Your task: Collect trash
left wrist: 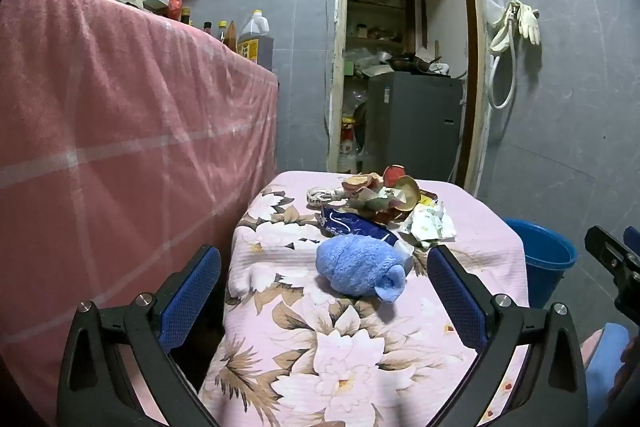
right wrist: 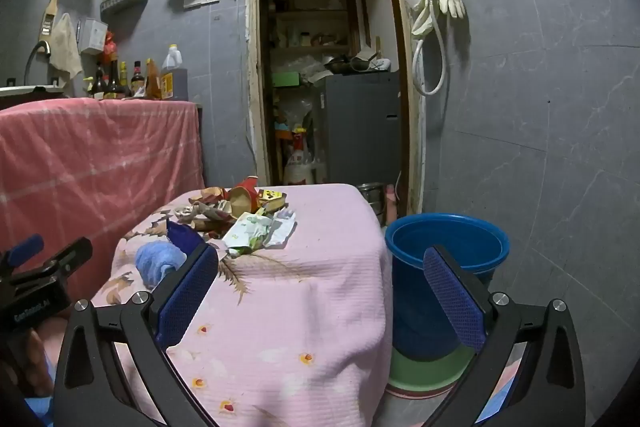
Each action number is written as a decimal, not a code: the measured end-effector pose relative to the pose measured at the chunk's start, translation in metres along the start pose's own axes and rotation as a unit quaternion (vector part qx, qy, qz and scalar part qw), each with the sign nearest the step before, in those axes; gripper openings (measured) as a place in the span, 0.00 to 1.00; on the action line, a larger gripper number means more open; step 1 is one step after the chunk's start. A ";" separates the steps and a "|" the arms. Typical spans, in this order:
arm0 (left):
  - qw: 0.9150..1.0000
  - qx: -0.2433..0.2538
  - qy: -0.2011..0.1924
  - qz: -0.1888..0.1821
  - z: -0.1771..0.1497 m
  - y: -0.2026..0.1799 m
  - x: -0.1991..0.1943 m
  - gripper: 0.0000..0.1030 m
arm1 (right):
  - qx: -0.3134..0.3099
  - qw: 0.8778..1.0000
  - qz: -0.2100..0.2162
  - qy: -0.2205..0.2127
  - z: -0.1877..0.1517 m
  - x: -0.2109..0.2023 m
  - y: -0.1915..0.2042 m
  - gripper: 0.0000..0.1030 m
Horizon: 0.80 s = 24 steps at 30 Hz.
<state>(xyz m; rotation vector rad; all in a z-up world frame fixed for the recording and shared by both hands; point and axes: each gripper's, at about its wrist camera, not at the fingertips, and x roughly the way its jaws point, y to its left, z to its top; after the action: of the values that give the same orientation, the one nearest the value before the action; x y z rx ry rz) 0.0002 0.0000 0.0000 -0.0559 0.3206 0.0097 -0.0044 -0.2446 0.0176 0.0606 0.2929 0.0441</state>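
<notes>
A pile of trash (left wrist: 380,197) lies at the far end of a small table with a pink floral cloth (left wrist: 320,339): crumpled wrappers, a paper cup, a dark blue packet (left wrist: 352,225) and white crumpled paper (left wrist: 430,225). The pile also shows in the right wrist view (right wrist: 240,215). A blue cloth (left wrist: 358,269) lies nearer on the table. A blue bucket (right wrist: 446,247) stands on the floor right of the table. My left gripper (left wrist: 324,287) is open and empty, short of the blue cloth. My right gripper (right wrist: 320,287) is open and empty, over the table's right edge.
A counter draped in pink cloth (left wrist: 120,147) stands to the left with bottles (right wrist: 136,79) on it. An open doorway (right wrist: 328,67) to a storeroom is behind the table. A hose and gloves (right wrist: 440,11) hang on the grey wall.
</notes>
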 end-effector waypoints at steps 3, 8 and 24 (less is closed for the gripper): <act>1.000 0.001 0.002 0.002 0.000 0.000 0.001 0.98 | 0.001 1.000 -0.001 0.005 0.000 0.000 0.000 1.00; 1.000 0.002 0.001 0.002 0.000 0.000 0.002 0.98 | 0.001 1.000 -0.002 0.005 0.000 0.001 -0.001 1.00; 1.000 0.001 0.001 0.001 0.000 0.000 0.000 0.98 | 0.002 1.000 0.000 0.000 0.000 -0.001 -0.001 1.00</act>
<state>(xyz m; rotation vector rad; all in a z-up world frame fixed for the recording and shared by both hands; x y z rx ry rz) 0.0001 0.0001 0.0001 -0.0535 0.3225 0.0105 -0.0050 -0.2453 0.0181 0.0645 0.2939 0.0436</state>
